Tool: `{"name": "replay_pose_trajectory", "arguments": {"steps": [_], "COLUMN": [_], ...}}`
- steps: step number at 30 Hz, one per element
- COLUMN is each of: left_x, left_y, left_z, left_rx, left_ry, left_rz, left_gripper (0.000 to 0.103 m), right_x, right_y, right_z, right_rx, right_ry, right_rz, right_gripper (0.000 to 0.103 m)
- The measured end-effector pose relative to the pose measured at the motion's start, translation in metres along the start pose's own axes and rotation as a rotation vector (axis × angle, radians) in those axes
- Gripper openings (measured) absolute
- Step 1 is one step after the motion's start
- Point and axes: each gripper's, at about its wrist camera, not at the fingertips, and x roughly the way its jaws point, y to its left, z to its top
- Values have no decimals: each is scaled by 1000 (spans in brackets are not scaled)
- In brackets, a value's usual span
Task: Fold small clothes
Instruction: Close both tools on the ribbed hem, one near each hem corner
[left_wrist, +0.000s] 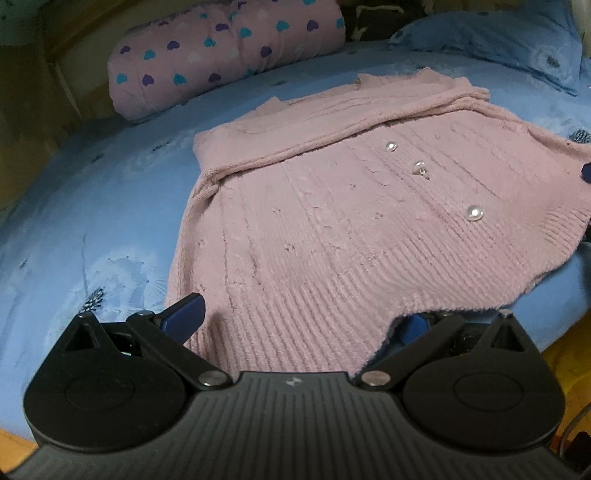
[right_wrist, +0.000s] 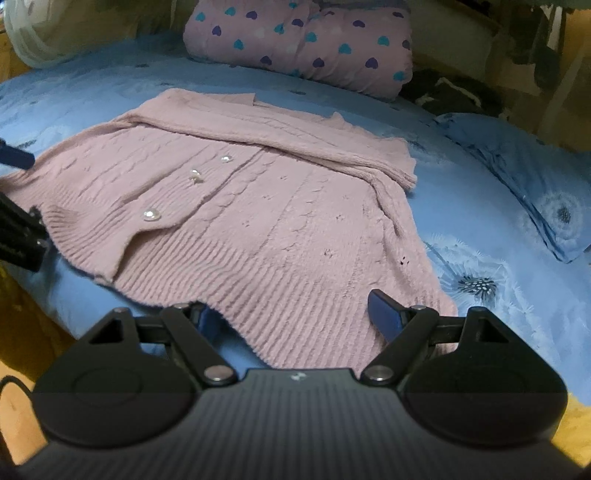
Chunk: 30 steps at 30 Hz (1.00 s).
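Observation:
A small pink knitted cardigan (left_wrist: 332, 229) with pearl buttons (left_wrist: 474, 213) lies flat on the blue bed sheet (left_wrist: 92, 206), its sleeves folded across the chest. It also shows in the right wrist view (right_wrist: 266, 221). My left gripper (left_wrist: 299, 317) is open at the hem's left corner; the ribbed hem lies between its blue fingers (left_wrist: 184, 314), and the right finger is partly under the cloth. My right gripper (right_wrist: 295, 314) is open at the hem's right corner, with the hem between its fingers (right_wrist: 384, 310). The left gripper's finger shows at the left edge of the right wrist view (right_wrist: 14, 157).
A pink rolled quilt with heart prints (left_wrist: 221, 51) lies at the far side of the bed. A blue pillow (left_wrist: 498, 40) is at the far right. The bed's near edge drops to a yellow wooden floor (right_wrist: 22, 325).

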Motion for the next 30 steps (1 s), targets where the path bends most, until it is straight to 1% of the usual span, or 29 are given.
{"name": "replay_pose_trajectory", "arguments": {"steps": [2,4,8,13,15,18,20,21,25,28,30], "left_x": [-2,-4,-4,-3,-1,2,1,0,-6,-9,-10], "left_y": [-2,-7,-7,-3,1,12,15,13,-1,-9,-12], "left_z": [-6,-8,-8,-8,-9,-12,-12,-12,-13,-12,-11], "left_rx": [17,36,31,-12,-48,-137,-156,-150,-64,-25,-12], "left_ry": [-39,-58,-63,-46,-34,-11,-11,-15,-57,-81,-88], "left_rz": [6,18,13,-1,-15,-53,-64,-57,8,50,65], "left_gripper": [103,103,103,103,103,103,103,103,103,103,102], "right_x": [1,1,1,2,3,3,2,1,-3,-8,-12], "right_y": [-3,-5,-7,-9,-12,-14,-13,-12,-6,-5,-6], "right_z": [-2,-3,-5,-7,-8,-8,-9,-10,-12,-13,-13], "right_rx": [27,49,62,87,111,127,131,132,113,107,115], "right_ry": [-4,-8,-10,-8,-8,-12,-22,-31,-65,-88,-106], "right_rz": [10,19,25,28,37,46,35,26,-8,-10,-4], "right_gripper": [83,83,83,84,84,84,84,84,84,84,79]}}
